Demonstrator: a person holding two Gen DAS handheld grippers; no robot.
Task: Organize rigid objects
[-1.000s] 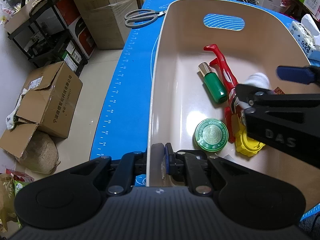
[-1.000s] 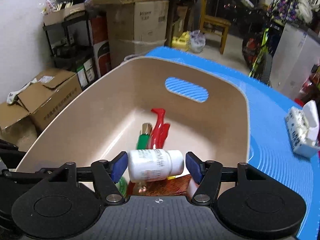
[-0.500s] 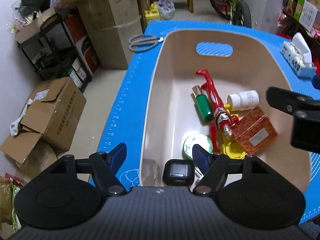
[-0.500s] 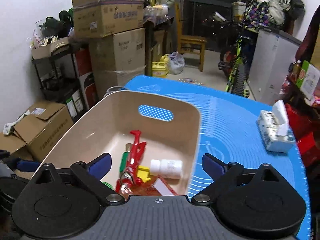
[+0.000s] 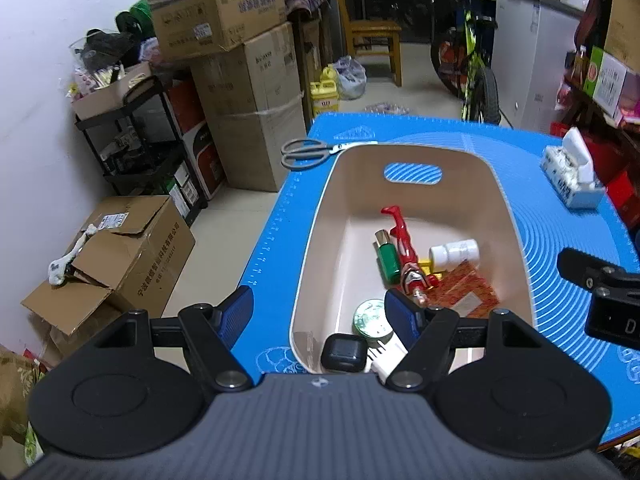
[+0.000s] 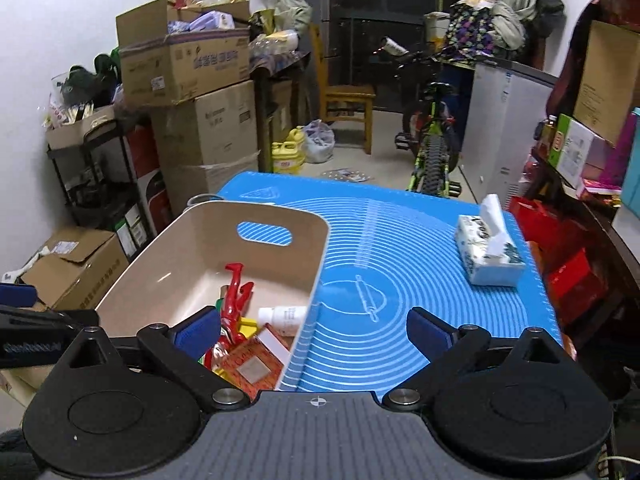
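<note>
Both tongs [image 5: 318,306] [image 6: 314,328] have lifted away, white bottle [image 5: 455,253] left in bin [image 5: 316,240]

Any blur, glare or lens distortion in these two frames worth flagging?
Left wrist view: sharp, strong fisheye bending of the blue mat edges, soft sheen on the beige bin wall. Right wrist view: equally sharp; tissue pack crisp, dark corner vignetting.

Cluttered home storeroom.
Stacked boxes [image 6: 204,120] at 10 o'clock, chair [image 6: 346,100] at 12, bicycle [image 6: 430,148] at 1, round a blue-matted tabletop [image 6: 400,248].
</note>
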